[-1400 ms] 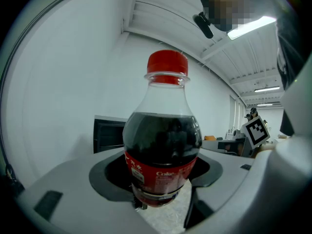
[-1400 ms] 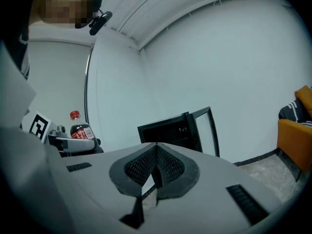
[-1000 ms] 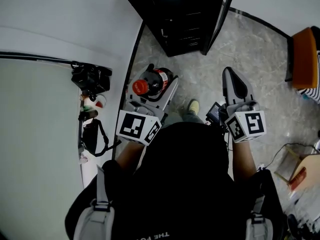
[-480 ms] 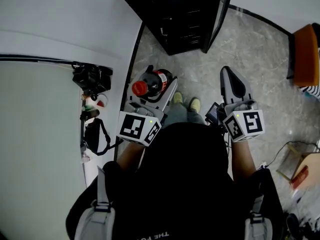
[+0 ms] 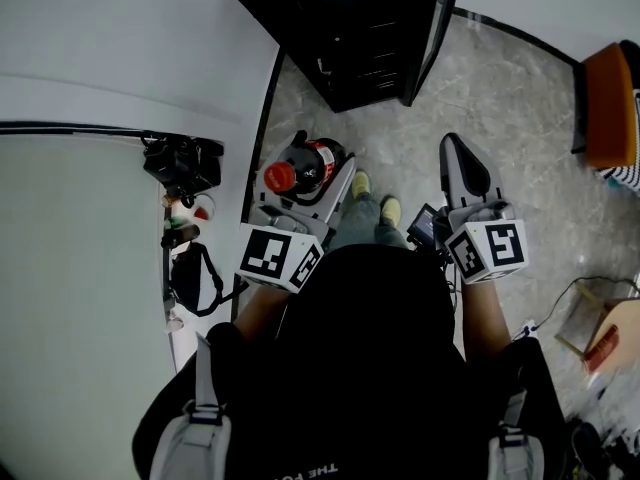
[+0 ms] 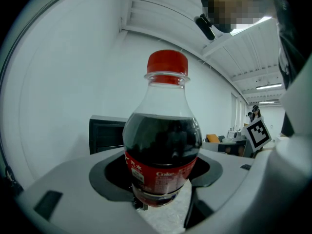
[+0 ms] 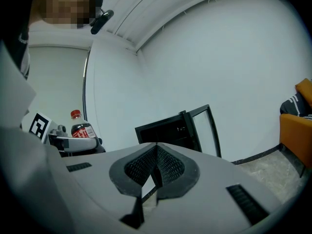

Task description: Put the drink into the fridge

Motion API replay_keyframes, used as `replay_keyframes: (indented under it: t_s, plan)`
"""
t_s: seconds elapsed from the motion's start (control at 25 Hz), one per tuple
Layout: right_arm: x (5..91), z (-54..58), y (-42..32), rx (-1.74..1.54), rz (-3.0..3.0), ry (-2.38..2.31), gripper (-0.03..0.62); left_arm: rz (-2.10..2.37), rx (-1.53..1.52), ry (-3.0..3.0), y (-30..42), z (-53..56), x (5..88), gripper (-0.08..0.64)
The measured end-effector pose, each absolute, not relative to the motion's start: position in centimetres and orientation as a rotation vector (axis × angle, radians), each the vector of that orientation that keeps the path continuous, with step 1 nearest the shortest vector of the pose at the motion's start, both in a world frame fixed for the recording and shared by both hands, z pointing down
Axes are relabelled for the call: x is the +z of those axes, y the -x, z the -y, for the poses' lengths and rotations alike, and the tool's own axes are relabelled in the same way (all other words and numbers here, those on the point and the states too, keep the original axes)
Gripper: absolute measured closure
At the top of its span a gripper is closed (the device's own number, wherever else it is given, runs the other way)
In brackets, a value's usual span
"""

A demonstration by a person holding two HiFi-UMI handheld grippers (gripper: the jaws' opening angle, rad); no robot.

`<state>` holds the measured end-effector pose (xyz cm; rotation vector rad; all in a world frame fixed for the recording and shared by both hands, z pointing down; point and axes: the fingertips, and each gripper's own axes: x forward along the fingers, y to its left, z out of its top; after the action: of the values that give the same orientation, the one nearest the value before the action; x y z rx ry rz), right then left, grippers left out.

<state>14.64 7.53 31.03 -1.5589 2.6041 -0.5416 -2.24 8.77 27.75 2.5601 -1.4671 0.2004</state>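
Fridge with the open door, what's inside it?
Inside the fridge only dark shelves show, no drinks visible; deeper in is too dark to see. The cola bottle is outside, in the left gripper's jaws.

The floor (image 5: pixel 500 98) is grey and marbled, and it meets a white wall along a dark skirting line. A black fridge (image 5: pixel 350 28) stands on it against that wall, with its door (image 5: pixel 440 28) swung open. The person's two pale shoes (image 5: pixel 390 211) stand on the floor near the fridge's front. An orange seat (image 5: pixel 610 98) stands at the right edge. A thin cable (image 5: pixel 562 296) and some cardboard (image 5: pixel 608 334) lie at the lower right.
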Motion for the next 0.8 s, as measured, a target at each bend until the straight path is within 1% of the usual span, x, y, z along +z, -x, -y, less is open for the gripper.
replay_keyframes:
  t_s: [0.8]
  plan:
    - [30.7, -1.1, -10.5, -0.525, -2.619, 1.614, 0.581, 1.402, 0.151, -2.56, 5.9, -1.9, 28.4, 0.247]
